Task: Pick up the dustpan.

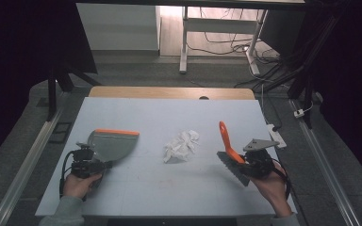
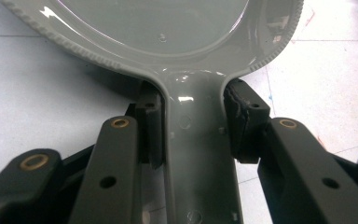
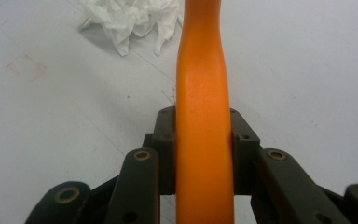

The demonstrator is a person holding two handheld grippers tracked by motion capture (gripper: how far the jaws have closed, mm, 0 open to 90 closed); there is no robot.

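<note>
Left tool point(image 1: 104, 165) clamps the dustpan point(image 1: 113, 142), right tool point(image 1: 241, 164) grips the brush point(image 1: 228, 146); tissue point(image 1: 182, 145) on the counter point(image 1: 169, 188) isn't swept yet.

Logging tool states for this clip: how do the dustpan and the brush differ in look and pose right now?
The dustpan is grey with an orange front edge; the brush has an orange handle and dark bristles. The dustpan lies flat on the table, while the brush is tilted, handle raised. The left gripper holds the dustpan, the right gripper the brush. Both are clamped by their handles.
</note>
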